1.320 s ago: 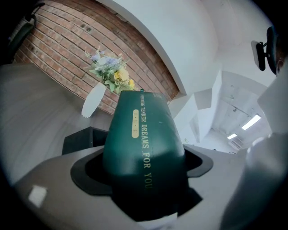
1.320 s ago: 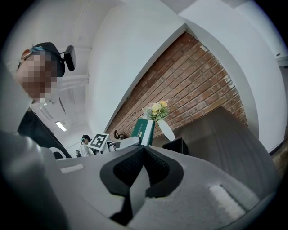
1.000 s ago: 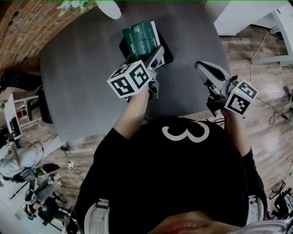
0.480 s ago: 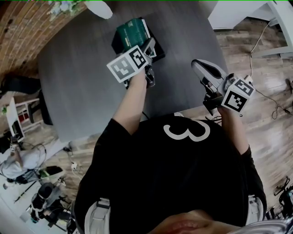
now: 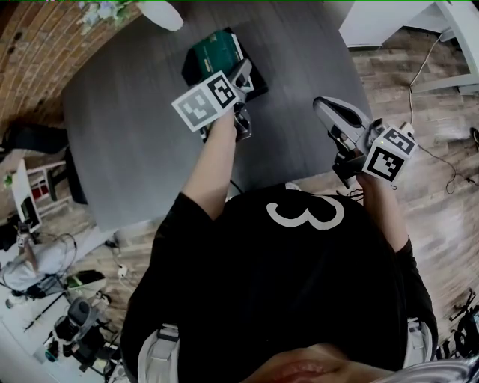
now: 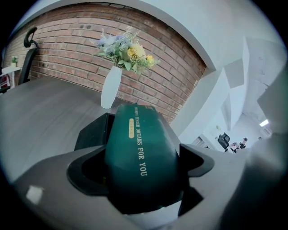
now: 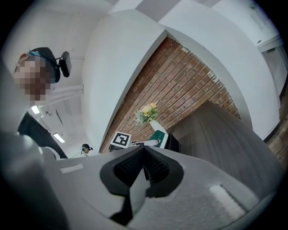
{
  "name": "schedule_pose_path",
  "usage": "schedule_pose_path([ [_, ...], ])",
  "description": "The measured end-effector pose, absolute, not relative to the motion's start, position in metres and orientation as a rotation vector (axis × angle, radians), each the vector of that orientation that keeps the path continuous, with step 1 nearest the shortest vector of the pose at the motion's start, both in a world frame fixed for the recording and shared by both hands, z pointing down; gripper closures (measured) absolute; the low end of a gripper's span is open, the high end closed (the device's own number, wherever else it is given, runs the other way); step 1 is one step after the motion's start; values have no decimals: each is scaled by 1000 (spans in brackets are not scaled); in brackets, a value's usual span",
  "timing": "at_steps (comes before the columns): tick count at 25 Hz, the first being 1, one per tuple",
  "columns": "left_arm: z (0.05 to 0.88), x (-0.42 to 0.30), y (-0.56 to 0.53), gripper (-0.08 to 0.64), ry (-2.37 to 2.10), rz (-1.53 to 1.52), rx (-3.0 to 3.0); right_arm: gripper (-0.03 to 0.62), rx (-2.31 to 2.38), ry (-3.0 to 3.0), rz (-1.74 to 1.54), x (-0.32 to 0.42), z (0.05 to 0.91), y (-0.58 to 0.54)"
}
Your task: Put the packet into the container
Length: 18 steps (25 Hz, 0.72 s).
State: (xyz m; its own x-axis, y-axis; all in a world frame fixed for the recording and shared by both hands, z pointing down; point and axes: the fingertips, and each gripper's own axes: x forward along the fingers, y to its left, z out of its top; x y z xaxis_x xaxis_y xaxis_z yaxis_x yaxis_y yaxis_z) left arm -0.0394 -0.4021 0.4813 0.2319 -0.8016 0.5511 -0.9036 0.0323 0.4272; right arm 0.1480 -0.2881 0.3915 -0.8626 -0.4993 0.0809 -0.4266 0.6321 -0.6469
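Note:
A dark green packet with gold print is clamped in my left gripper, which is shut on its near end. In the left gripper view the packet fills the gap between the jaws and lies tilted over the black container. The container stands on the far part of the grey table, partly hidden by the packet. My right gripper hovers at the table's near right edge; in its own view that gripper is shut with nothing held. It also sees the packet from afar.
A white vase with flowers stands just behind the container, in front of a brick wall. The vase is at the table's far edge. Cluttered floor with gear lies left; white furniture is at the far right.
My left gripper has carried the packet a little farther forward across the table, over the container. The right gripper has barely moved.

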Motion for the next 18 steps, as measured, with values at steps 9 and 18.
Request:
schedule_pose_path([
  [9,480,-35,-400,29,-1535,152,1823,591,-766,2746,-1076,146,399,-283],
  [18,480,-33,-394,23,-1507,140,1867,591,-732,2752,-1095,141,404,-280],
])
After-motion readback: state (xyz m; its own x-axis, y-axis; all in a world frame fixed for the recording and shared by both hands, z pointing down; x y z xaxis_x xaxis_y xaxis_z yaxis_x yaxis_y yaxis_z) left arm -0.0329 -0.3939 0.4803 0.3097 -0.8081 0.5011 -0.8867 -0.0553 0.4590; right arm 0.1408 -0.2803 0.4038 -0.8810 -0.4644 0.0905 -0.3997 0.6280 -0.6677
